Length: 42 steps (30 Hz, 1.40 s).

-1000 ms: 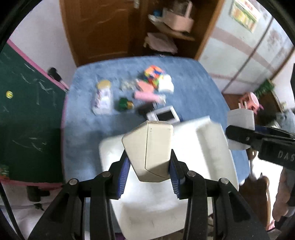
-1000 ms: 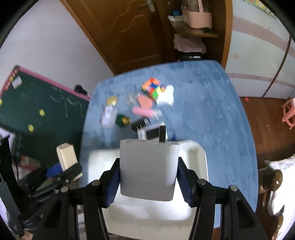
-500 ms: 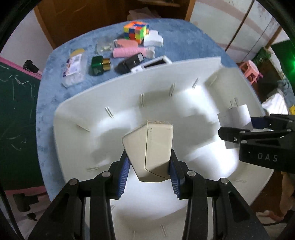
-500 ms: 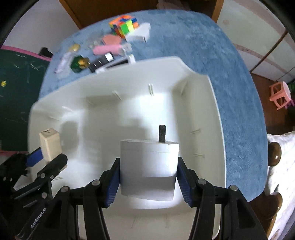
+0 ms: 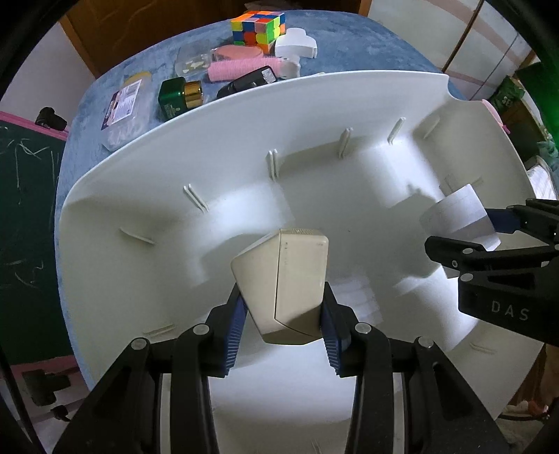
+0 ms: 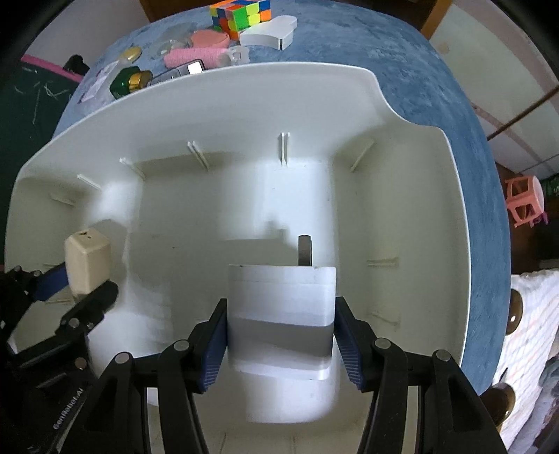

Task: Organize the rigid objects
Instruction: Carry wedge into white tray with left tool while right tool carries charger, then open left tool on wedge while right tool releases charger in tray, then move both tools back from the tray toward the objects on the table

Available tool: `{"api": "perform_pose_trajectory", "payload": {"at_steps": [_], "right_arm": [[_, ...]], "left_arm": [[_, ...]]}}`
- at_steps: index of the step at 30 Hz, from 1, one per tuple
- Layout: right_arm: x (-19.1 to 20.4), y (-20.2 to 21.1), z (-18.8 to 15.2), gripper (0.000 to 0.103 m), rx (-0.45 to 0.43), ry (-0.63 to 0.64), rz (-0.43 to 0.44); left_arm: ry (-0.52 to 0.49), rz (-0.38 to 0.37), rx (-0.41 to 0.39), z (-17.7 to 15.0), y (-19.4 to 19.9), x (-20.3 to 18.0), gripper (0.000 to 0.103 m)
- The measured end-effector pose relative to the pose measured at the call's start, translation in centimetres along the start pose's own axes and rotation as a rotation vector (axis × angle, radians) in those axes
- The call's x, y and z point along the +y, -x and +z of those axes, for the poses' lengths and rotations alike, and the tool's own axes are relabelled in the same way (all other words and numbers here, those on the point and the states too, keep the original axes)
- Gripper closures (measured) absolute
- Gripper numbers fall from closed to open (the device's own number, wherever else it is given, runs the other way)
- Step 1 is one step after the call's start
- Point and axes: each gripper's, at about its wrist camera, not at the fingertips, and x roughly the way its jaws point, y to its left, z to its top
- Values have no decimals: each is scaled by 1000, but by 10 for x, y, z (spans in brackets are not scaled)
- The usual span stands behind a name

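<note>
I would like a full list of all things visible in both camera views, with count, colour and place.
bin: 1, white, on the blue surface, below both tongs
beige charger: 1, in left tongs
white charger: 1, prong up, in right tongs
puzzle cube: 1, multicolour, behind bin
green bottle: 1, gold cap, behind bin
pink roll: 1, behind bin
black device: 1, at bin's far rim
blue surface: 1
left tongs: shut
right tongs: shut

Right tool [image 6: 281,326] clamped on a white charger [image 6: 281,307], one prong up, inside the white bin [image 6: 244,104]. Left tool [image 6: 75,279] at bin's left wall, gripping a cream adapter [image 6: 87,260]. Rubik's cube [image 6: 239,14] near surface's far edge.
</note>
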Motion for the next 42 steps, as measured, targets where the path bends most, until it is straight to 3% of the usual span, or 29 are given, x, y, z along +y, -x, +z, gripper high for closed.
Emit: {"api": "perform_pose_trajectory", "payload": {"at_steps": [4,13,18,20,42], "right_arm": [[1,-3,1,46,10,17,-6],[12,30,5,39,-88,74,-45],[8,53,10,38,-122,59,-36],[4,60,8,38,-130,45,-21],[8,125,9,38,-230,1,47]], "left_arm": [[-4,-3,15,4,-4,0,59],[7,-9,34,5,5,-3,59],[16,-20,16,4,18,0,39],[23,-22,1,6,26,2,37],[75,-2,-154,26,110,24,35]]}}
